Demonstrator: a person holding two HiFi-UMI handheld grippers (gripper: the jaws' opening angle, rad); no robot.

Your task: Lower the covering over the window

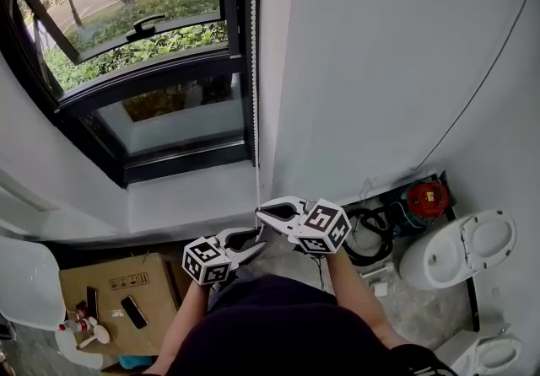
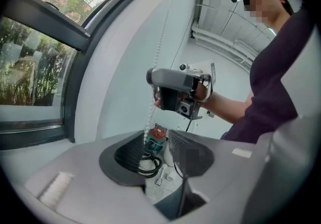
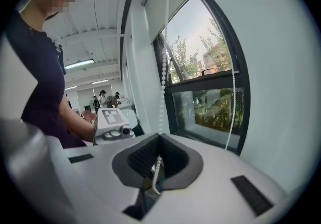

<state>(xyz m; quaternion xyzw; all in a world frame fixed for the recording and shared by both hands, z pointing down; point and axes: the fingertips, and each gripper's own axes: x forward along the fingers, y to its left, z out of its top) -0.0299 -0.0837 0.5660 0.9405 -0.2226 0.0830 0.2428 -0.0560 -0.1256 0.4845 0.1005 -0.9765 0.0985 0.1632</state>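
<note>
Right gripper view tells you most of it: the right tongs point(image 3: 159, 160) are clenched on the bead chain point(image 3: 163, 92), which runs straight up to the blind point(image 3: 155, 12). The blind sits near the top of the window point(image 3: 210, 102), with most of the glass bare, so I'd say the job is barely started.

The left tongs point(image 2: 156, 137) are released just under the right ones. The chain dangles between the pads, but nothing is pressing on it.

So what could go wrong? Only one pair has a grip, and round beads between flat pads look slippery to me. A hard tug could let them skid through. If the right tongs let go before the left pair bites, the chain swings free and you're fishing for it again.

There's also a second strand point(image 3: 232, 107) hanging by the glass. Grab that one on the next reach and I'd guess the blind goes up instead. Pulling out from the wall rather than straight down could jam things too.
</note>
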